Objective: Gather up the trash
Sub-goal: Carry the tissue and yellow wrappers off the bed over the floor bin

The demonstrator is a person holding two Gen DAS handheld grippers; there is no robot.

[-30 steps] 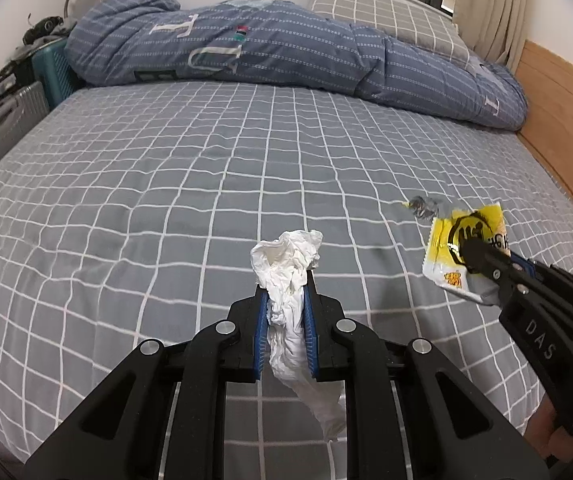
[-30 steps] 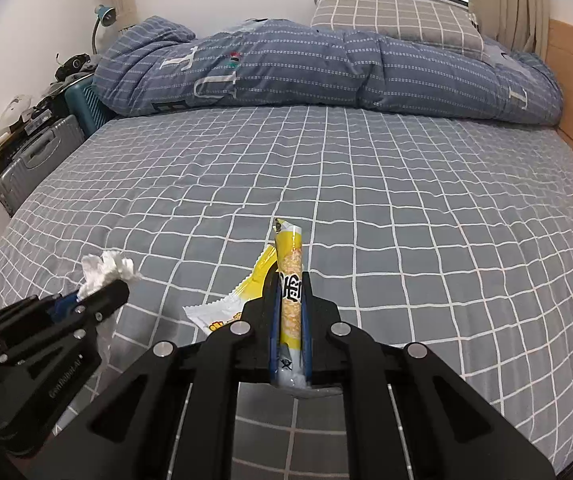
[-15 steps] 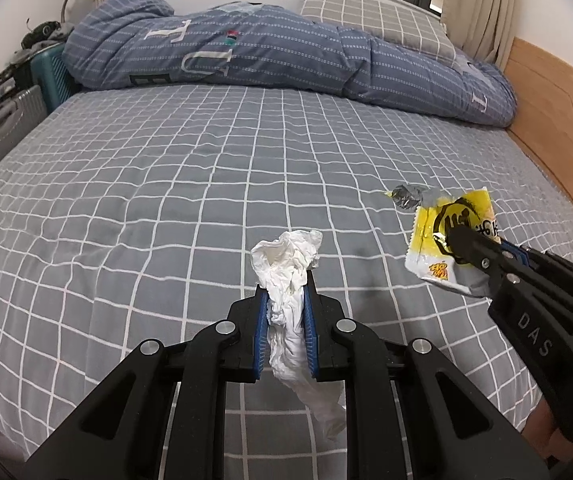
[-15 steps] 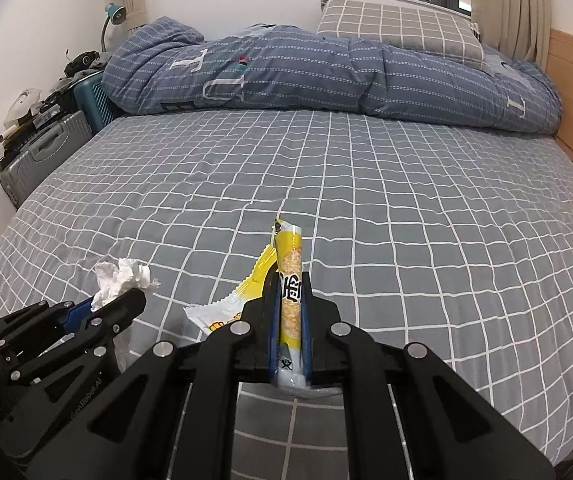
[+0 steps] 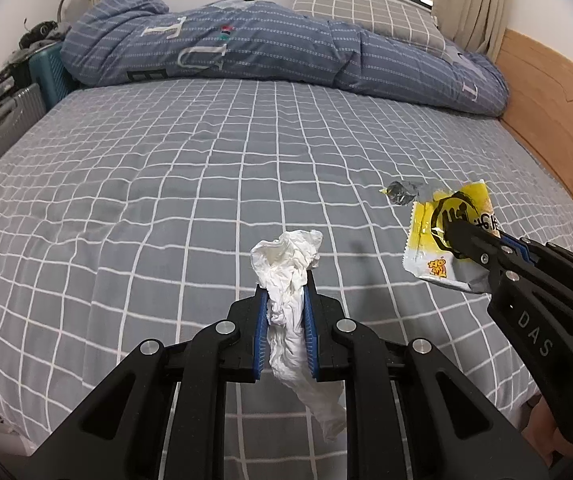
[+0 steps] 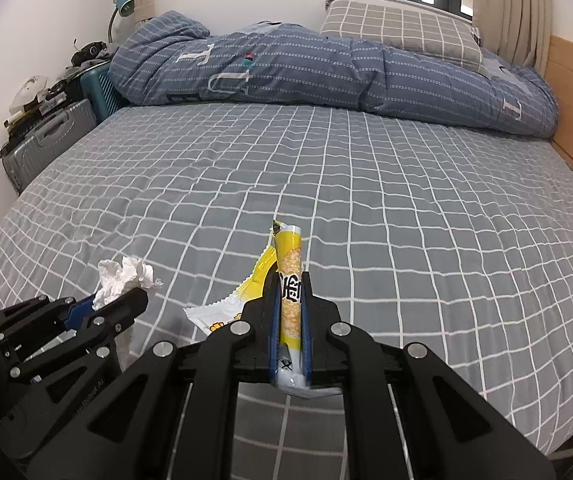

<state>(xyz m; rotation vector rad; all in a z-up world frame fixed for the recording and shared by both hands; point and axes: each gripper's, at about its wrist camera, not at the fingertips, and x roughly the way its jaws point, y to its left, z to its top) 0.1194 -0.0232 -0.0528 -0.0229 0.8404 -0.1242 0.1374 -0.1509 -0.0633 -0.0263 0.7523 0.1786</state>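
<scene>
My left gripper point(image 5: 285, 285) is shut on a crumpled white tissue point(image 5: 286, 256), which sticks up above the blue pads and hangs down below them. The same tissue point(image 6: 124, 278) shows at the lower left of the right wrist view, in the left gripper point(image 6: 126, 300). My right gripper point(image 6: 289, 280) is shut on a yellow and white snack wrapper point(image 6: 288, 276), held edge-on over the bed. From the left wrist view the wrapper point(image 5: 442, 240) faces me, with the right gripper point(image 5: 452, 232) clamped on it. A small crumpled silver foil scrap point(image 5: 402, 192) lies on the bedsheet behind the wrapper.
The grey checked bedsheet point(image 6: 406, 200) fills both views. A blue quilt point(image 6: 326, 68) and a grey checked pillow point(image 6: 398, 26) lie along the far end. Suitcases point(image 6: 46, 140) and clutter stand at the left, a wooden bed frame point(image 5: 558, 100) at the right.
Both grippers have drawn back from the bed with their loads; the bed looks farther off and more of the room shows. Neither grip has changed.
</scene>
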